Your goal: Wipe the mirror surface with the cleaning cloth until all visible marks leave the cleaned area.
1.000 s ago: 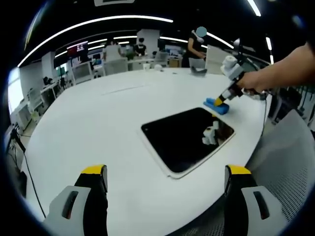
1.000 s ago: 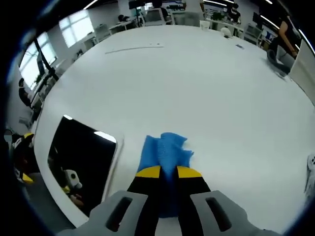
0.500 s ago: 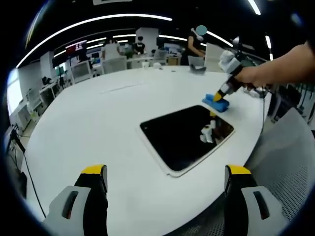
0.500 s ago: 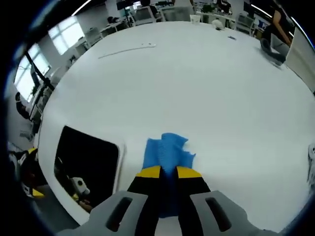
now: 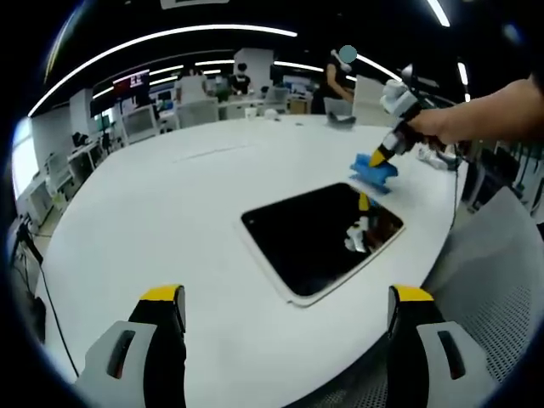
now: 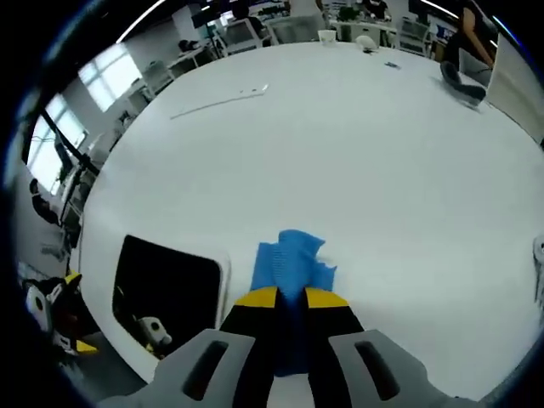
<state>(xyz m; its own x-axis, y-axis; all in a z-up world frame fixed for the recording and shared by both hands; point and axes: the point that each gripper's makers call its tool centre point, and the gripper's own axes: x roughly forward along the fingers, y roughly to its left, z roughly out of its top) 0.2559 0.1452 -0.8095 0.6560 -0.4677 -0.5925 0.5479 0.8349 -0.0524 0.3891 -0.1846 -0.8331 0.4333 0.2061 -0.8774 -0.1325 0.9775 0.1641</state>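
The right gripper point(image 6: 285, 299) is clamped on the blue cloth point(image 6: 291, 263), held above the white bench point(image 6: 357, 153) just beside the mirror point(image 5: 321, 235). The mirror lies flat to that gripper's left, so the right hand is nearer. The left gripper point(image 5: 285, 319) hangs apart, holding nothing.

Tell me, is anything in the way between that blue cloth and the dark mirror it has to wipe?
Nothing visible stands between them. The right gripper holds the blue cloth pinched in its jaws, near the mirror's far edge. Only bare white table shows between cloth and mirror, and nothing lies on the mirror itself.
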